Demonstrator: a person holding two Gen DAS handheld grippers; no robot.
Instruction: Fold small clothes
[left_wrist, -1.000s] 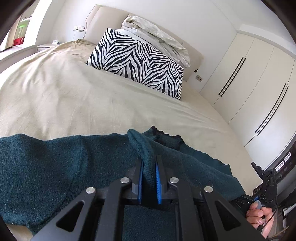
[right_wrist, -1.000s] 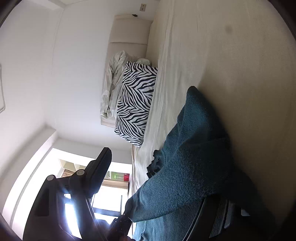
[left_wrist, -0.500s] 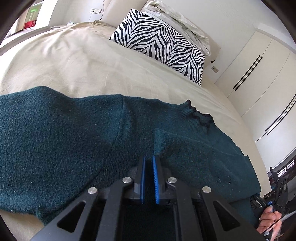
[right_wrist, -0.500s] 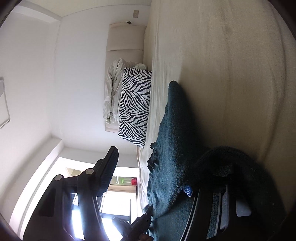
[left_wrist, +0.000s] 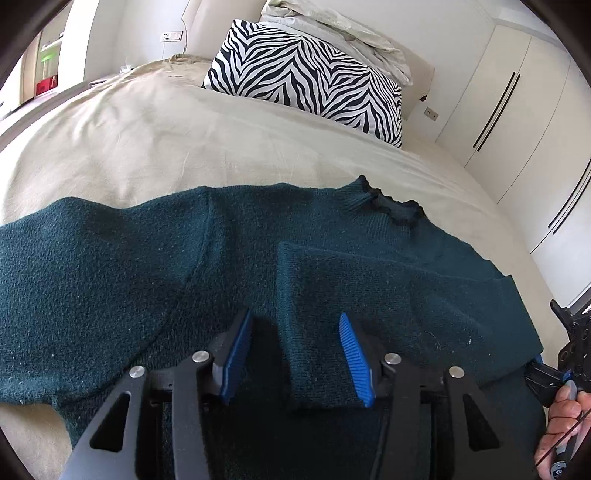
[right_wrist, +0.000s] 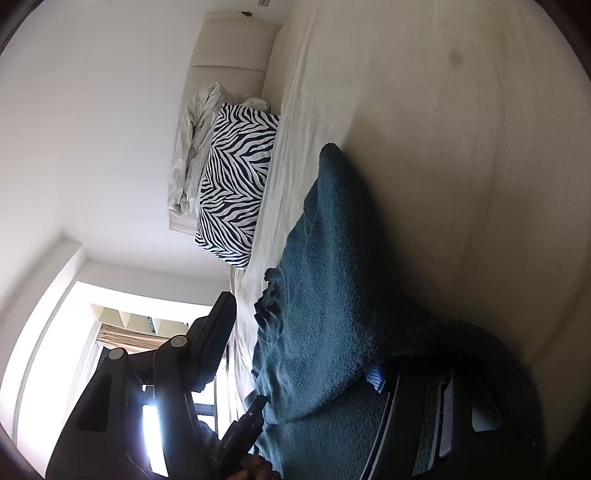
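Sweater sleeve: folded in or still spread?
One folded in: sleeve lies across the sweater body, between the open left gripper's fingers. The other is still spread.

Bed: teal sweater, zebra pillow

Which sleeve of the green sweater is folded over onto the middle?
The sleeve lying between the left gripper's open blue fingers is folded across the sweater's chest. The other sleeve stretches straight out sideways on the bed.

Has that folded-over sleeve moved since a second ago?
Yes. The sleeve was lifted and pinched in the left tool; now it lies flat across the sweater, below the neckline, and the tool has opened.
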